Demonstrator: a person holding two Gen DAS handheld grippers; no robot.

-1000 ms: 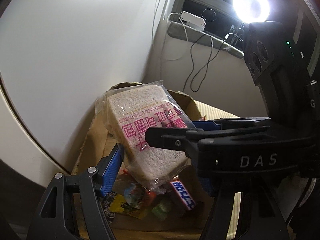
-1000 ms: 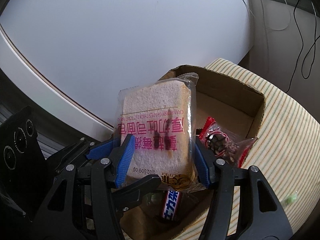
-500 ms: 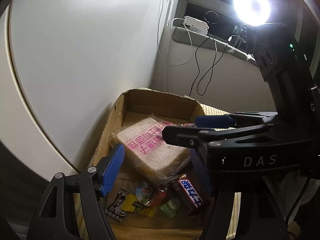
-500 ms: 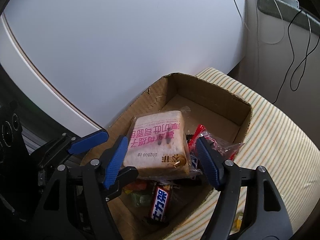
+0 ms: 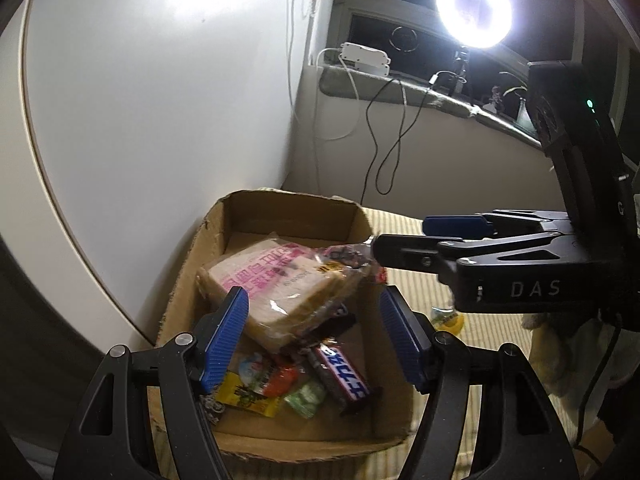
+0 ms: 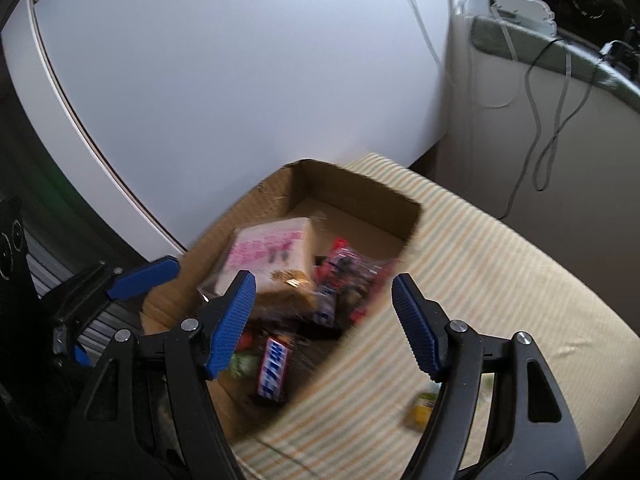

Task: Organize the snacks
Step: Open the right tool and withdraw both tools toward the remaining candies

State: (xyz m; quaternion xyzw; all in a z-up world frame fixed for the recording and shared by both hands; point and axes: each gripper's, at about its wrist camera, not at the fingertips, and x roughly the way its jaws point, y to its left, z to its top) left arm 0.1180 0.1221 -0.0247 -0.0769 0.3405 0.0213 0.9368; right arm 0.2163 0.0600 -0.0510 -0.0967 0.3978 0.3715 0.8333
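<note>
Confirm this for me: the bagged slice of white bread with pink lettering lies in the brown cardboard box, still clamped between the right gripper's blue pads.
Not clamped. The right wrist view shows the right gripper open, its jaws having just widened, with nothing pressed between the pads. The rest holds: the bagged slice of white bread with pink lettering lies in the brown cardboard box.

Black tongs (image 5: 314,336), ribbed blue pads (image 5: 224,340), silver screws, "DAS" lettering, perhaps 1 green LED.
</note>
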